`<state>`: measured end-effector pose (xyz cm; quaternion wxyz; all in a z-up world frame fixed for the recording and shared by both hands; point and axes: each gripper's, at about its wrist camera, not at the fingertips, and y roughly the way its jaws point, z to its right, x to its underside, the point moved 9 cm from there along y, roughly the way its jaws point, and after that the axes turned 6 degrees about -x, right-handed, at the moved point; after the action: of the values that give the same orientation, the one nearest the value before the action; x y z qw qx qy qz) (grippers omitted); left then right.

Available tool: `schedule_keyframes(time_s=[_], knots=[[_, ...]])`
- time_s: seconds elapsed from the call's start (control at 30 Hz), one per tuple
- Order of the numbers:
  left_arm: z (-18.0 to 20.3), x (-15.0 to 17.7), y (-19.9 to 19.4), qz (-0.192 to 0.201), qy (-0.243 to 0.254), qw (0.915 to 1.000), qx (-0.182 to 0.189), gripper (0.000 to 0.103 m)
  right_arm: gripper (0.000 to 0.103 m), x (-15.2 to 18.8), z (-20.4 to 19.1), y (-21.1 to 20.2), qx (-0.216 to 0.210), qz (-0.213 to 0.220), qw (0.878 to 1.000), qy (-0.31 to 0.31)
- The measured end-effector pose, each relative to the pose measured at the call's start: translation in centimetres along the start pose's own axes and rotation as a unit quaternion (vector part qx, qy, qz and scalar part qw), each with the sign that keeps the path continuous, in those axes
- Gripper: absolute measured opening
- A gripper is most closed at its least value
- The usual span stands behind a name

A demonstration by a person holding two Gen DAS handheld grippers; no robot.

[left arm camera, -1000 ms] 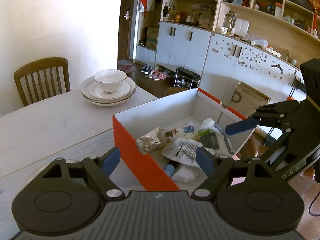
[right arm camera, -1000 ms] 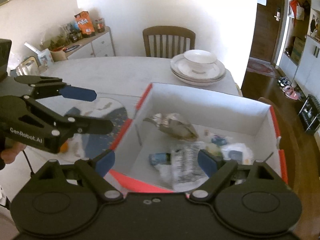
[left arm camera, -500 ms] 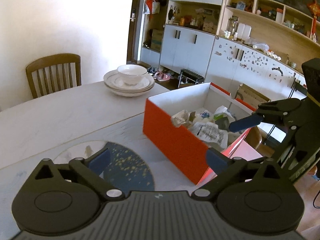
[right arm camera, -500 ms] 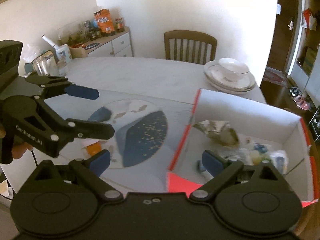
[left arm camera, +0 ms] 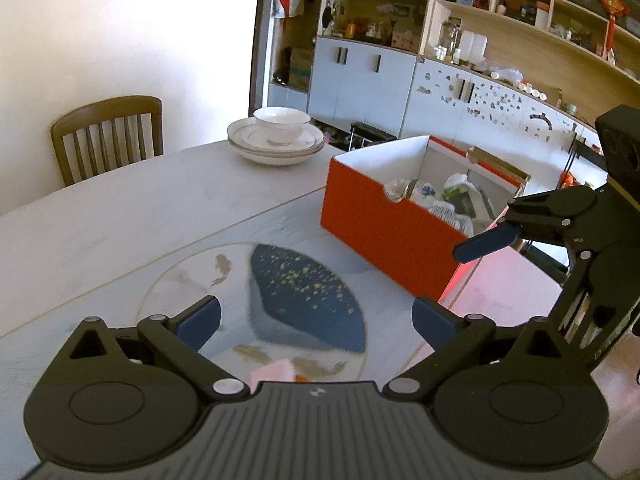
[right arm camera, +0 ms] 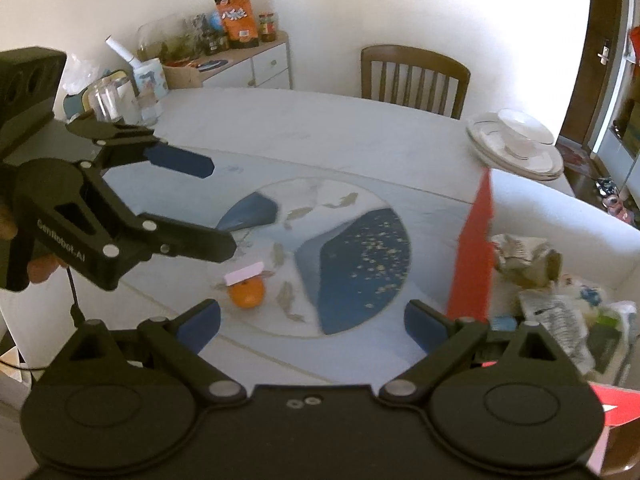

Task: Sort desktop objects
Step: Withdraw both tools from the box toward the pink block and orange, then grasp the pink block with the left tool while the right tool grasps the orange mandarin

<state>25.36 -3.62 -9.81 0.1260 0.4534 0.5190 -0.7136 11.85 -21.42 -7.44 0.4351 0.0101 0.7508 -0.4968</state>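
Only the right wrist view shows the orange [right arm camera: 247, 293].

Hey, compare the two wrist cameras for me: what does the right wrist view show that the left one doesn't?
Only the right wrist view shows the whole orange with the pink block against it, plus the snack-laden side cabinet. Only the left wrist view shows the wall shelving. Both show the red box of wrappers, the stacked dishes, a wooden chair, and both grippers open: left gripper, right gripper.
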Motion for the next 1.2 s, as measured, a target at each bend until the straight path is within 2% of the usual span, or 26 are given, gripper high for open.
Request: schedule_keyframes(time_s=[0.27, 0.5, 0.7, 0.77, 0.83, 1.0, 1.2], knots=[[-2.5, 2.0, 0.2, -0.011, 0.013, 0.9998, 0.008, 0.102, 0.099, 0.2, -2.6, 2.6, 0.004, -0.012, 1.0, -0.003], [-4.1, 3.4, 0.4, -0.014, 0.022, 0.9988, 0.041, 0.102, 0.097, 0.2, -4.0, 4.6, 0.002, -0.019, 0.999, -0.025], [-5.0, 4.8, 2.1, -0.038, 0.016, 0.9979, 0.05, 0.102, 0.094, 0.1, -4.2, 6.5, 0.004, -0.023, 0.999, -0.031], [-5.2, 5.2, 2.8, -0.049, 0.005, 0.9974, 0.053, 0.102, 0.094, 0.3, -4.1, 7.3, 0.006, -0.027, 0.999, -0.034], [-5.3, 5.5, 3.4, -0.061, -0.006, 0.9964, 0.058, 0.102, 0.085, 0.5, -4.1, 8.1, 0.008, -0.034, 0.999, -0.038], [-5.4, 5.9, 4.8, -0.09, -0.045, 0.993, 0.061, 0.102, 0.078, 0.9, -4.0, 9.7, 0.008, -0.043, 0.998, -0.042], [-6.1, 6.9, 6.8, -0.135, -0.124, 0.9811, 0.063, 0.102, 0.074, 1.0, -3.8, 11.0, 0.006, -0.046, 0.998, -0.034]])
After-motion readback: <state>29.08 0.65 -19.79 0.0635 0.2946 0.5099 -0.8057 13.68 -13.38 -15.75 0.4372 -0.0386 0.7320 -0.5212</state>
